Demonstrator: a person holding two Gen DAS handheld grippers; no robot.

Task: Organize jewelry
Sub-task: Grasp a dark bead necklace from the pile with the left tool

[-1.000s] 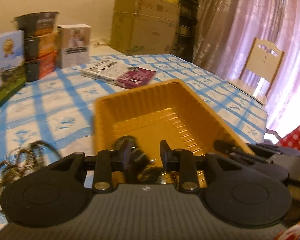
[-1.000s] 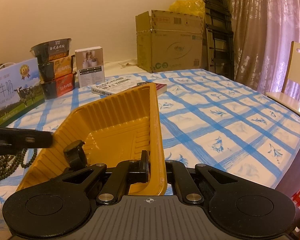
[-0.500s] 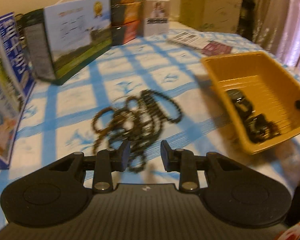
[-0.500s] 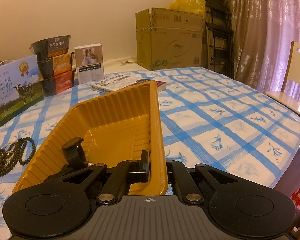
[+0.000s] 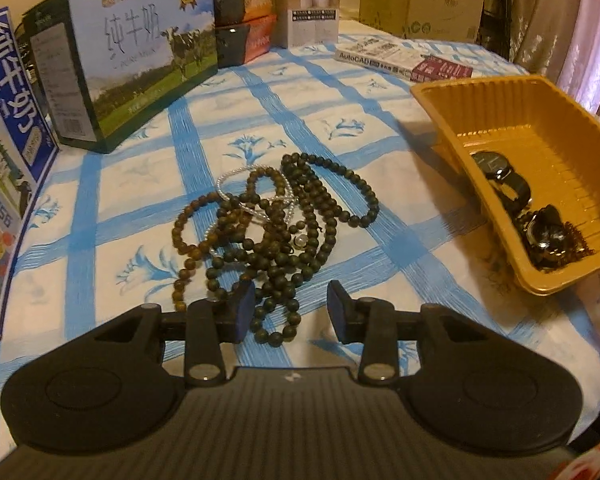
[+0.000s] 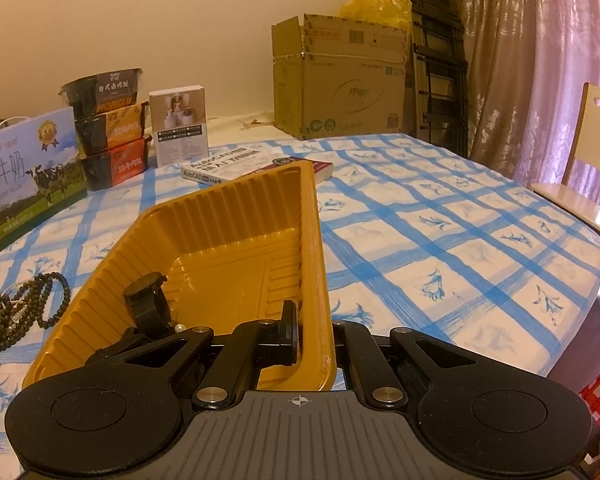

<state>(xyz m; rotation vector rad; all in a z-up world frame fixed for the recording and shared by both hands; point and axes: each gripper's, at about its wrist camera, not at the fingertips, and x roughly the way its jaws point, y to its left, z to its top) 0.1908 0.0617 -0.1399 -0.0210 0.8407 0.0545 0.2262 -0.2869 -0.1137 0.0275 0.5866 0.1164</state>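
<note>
At the far left of my left wrist view a blue-and-white milk carton [image 5: 4, 128] stands on edge, and next to it a green-and-blue milk gift box with a cow picture [image 5: 140, 60] sits on the blue-checked white tablecloth [image 5: 380, 152]. Moving right, a tangled pile of dark wooden bead strands [image 5: 276, 232] lies on the cloth, with a thin string of small white pearl-like beads [image 5: 256, 200] wound through it. My left gripper [image 5: 291, 308] has its jaws spread wide, holding nothing; the near end of the bead pile lies between its fingertips [image 5: 242, 312]. Behind the pile, a white AutoCAD book [image 5: 384, 58] lies flat near the far edge. To the right, well apart from the beads, sits the ribbed orange plastic tray [image 5: 460, 128], and inside it at the near end I see a black wristwatch [image 5: 500, 176], a second dark watch [image 5: 544, 236] and a bit of brownish chain.

In the right wrist view the same bead pile [image 6: 16, 312] shows at the left edge, just beside the tray [image 6: 228, 216]. My right gripper [image 6: 314, 340] is clamped on the tray's right-hand rim, one finger inside the wall and one outside. Beyond, a brown cardboard carton [image 6: 340, 80] stands by the wall, and a pale wooden chair [image 6: 592, 152] is at the far right beside the pinkish curtain [image 6: 540, 60].
</note>
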